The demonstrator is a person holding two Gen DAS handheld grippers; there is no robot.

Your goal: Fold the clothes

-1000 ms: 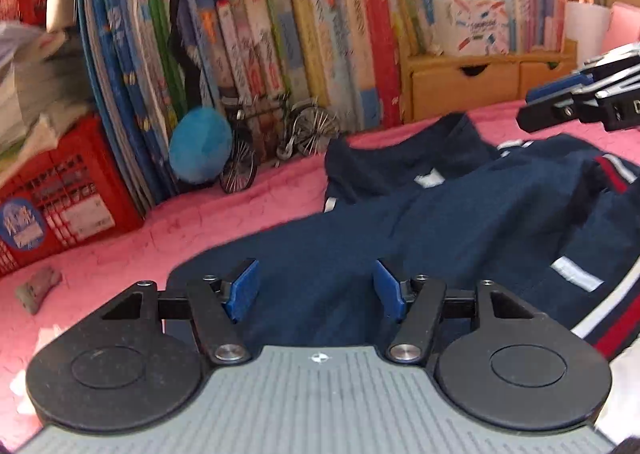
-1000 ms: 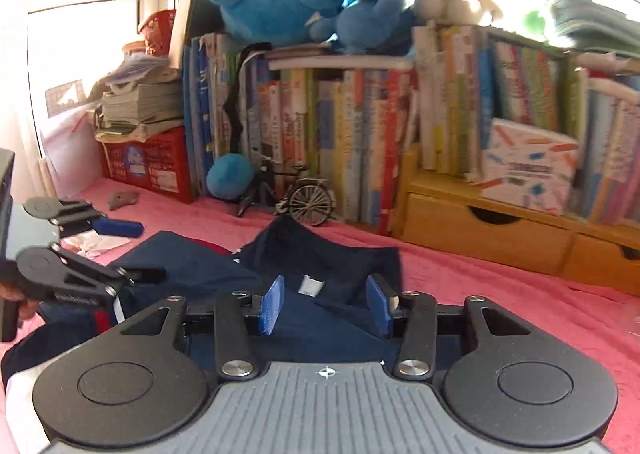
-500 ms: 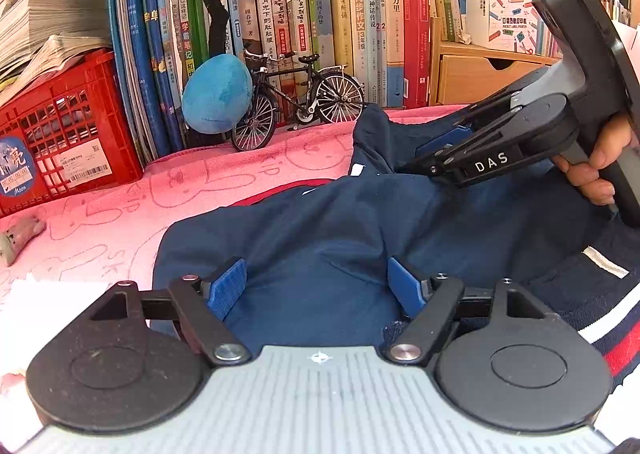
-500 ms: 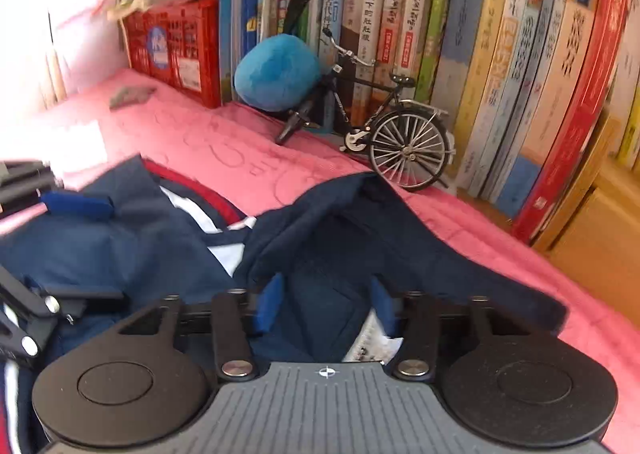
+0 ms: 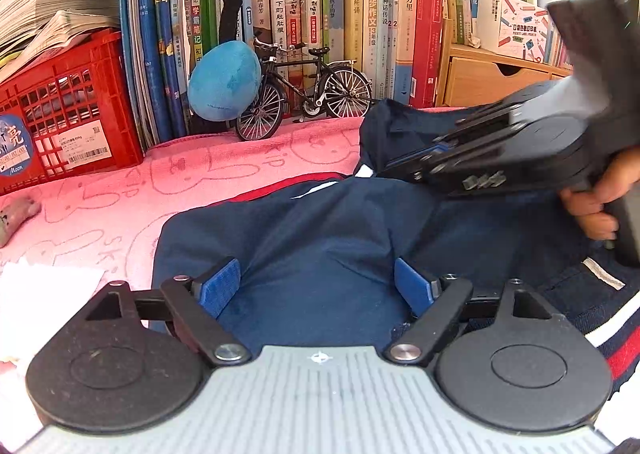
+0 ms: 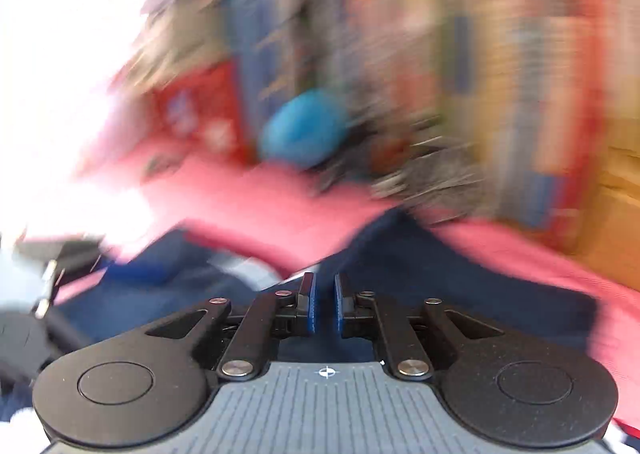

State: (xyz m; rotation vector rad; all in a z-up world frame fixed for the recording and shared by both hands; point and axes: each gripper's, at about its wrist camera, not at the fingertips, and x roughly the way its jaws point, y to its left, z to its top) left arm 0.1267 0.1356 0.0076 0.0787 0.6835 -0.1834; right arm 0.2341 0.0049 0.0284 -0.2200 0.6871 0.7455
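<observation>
A pink towel (image 5: pixel 248 173) covers the surface; a wall of books (image 5: pixel 360 13) fills the upper frame.

Left wrist view: my left gripper (image 5: pixel 318 286) sits at lower centre. Its jaws have just been opening and now stand wide apart, released. The navy garment (image 5: pixel 320 230) lies flat between and below the blue pads (image 5: pixel 220 284), which do not press on it. The garment spreads from centre to the right edge, with red and white stripes at lower right. Its collar rises at upper right of centre. My right gripper (image 5: pixel 404 169) reaches in from the right edge, blurred, tips at the collar; my hand (image 5: pixel 596 197) holds its handle.

Right wrist view: heavily blurred. The right gripper (image 6: pixel 325 304) sits at lower centre. Its jaws have just been closing and now stand nearly together, clenched. Navy fabric lies around the pads; I cannot tell whether any is pinched.

Outward, left wrist view: a model bicycle (image 5: pixel 304 89) stands at upper centre before the books, a blue plush (image 5: pixel 224 81) just left of it, a red crate (image 5: pixel 64 113) at far left, a wooden drawer unit (image 5: pixel 492 77) at upper right.
</observation>
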